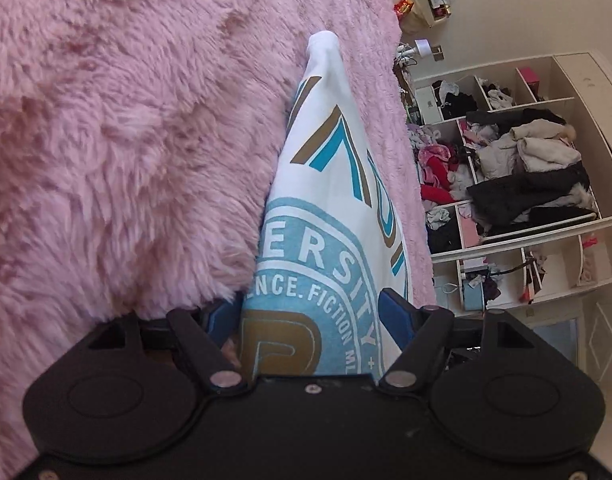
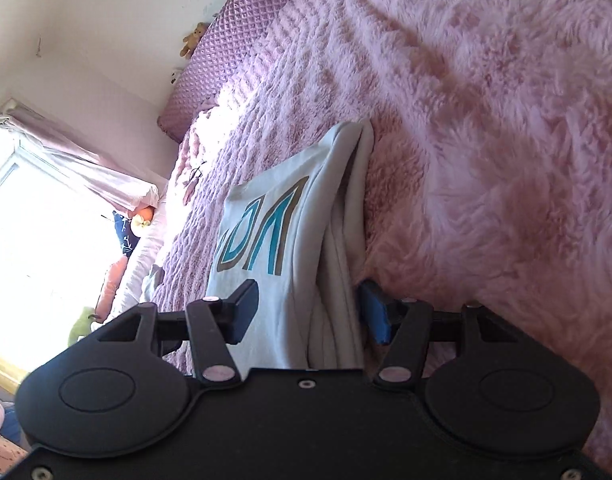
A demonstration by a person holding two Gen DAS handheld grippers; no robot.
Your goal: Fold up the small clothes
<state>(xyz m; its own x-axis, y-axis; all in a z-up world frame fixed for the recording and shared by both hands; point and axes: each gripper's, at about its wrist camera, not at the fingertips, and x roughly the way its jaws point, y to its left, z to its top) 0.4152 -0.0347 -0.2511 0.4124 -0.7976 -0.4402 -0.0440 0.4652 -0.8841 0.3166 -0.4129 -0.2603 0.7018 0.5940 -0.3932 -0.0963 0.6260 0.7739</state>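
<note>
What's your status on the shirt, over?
Left tongs open, right tongs open, fabric between both. White printed shirt folded on the pink fluffy blanket. Nothing in the way.

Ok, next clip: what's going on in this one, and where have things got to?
A person with a handheld gripper in each hand is folding a white printed T-shirt on a fluffy pink blanket spread over a bed. The shirt already lies doubled over, its layered edges showing in the right wrist view. The left gripper and right gripper each straddle an end of the shirt with jaws apart, the pads not pressing the cloth, so it looks let go. Open shelves stuffed with clothes stand behind.
</note>
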